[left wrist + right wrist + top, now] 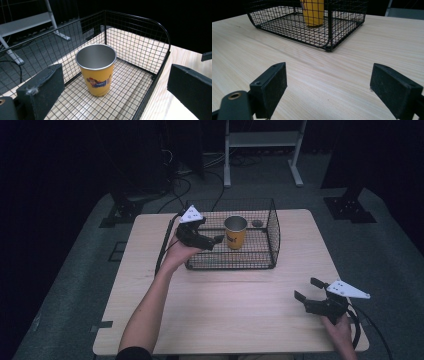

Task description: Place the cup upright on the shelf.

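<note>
A yellow cup (235, 232) stands upright on the floor of a black wire basket (272, 227) at the far middle of the wooden table (225, 305). The left gripper (212, 241) hangs at the basket's left side, its jaws spread wide and holding nothing; in the left gripper view the cup (97, 68) sits just ahead, between the two jaws but touching neither. The right gripper (308, 289) hovers low over the table's near right corner, jaws apart and empty, well away from the basket. Its own view looks across bare wood toward the basket (329, 30) and cup (313, 12).
</note>
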`<state>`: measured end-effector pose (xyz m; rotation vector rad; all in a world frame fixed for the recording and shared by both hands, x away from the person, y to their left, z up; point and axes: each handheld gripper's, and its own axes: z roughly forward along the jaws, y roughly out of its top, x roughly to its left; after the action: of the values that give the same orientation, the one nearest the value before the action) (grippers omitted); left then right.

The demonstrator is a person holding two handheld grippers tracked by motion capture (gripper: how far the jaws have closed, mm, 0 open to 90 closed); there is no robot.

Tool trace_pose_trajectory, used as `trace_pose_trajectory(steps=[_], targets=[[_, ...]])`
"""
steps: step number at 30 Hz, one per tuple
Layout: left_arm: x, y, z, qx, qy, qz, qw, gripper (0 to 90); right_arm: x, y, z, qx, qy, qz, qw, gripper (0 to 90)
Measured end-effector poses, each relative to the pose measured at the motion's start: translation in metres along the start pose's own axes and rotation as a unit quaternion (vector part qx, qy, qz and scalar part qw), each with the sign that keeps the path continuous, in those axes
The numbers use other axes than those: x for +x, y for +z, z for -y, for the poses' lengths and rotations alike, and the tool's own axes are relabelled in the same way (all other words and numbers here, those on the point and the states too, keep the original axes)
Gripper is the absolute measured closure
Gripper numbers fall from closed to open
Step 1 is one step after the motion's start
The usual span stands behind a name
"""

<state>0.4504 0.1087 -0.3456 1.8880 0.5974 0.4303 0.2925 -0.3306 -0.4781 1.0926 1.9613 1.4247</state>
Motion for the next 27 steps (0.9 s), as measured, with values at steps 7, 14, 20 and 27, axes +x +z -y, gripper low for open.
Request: trace_pose_trajectory(steps=[7, 14, 20, 27], targets=[[-0.006, -0.011, 0.006, -0.005, 0.001, -0.006, 1.0, 0.6, 0.0, 0.0, 0.0, 0.001, -0.001, 0.0, 1.0, 13.0], [-0.011, -0.021, 0.014, -0.01, 0.002, -0.012, 0.9999, 0.6, 0.0, 0.0, 0.0, 0.002, 0.0, 0.001, 1.0, 13.0], [-0.015, -0.026, 0.022, -0.013, -0.006, -0.013, 0.9998, 0.6, 0.0, 0.0, 0.0, 0.001, 0.001, 0.002, 1.0, 13.0], [-0.026, -0.033, 0.026, -0.016, 0.009, -0.02, 0.9996, 0.6, 0.0, 0.0, 0.0, 0.003, 0.0, 0.003, 1.0, 13.0]])
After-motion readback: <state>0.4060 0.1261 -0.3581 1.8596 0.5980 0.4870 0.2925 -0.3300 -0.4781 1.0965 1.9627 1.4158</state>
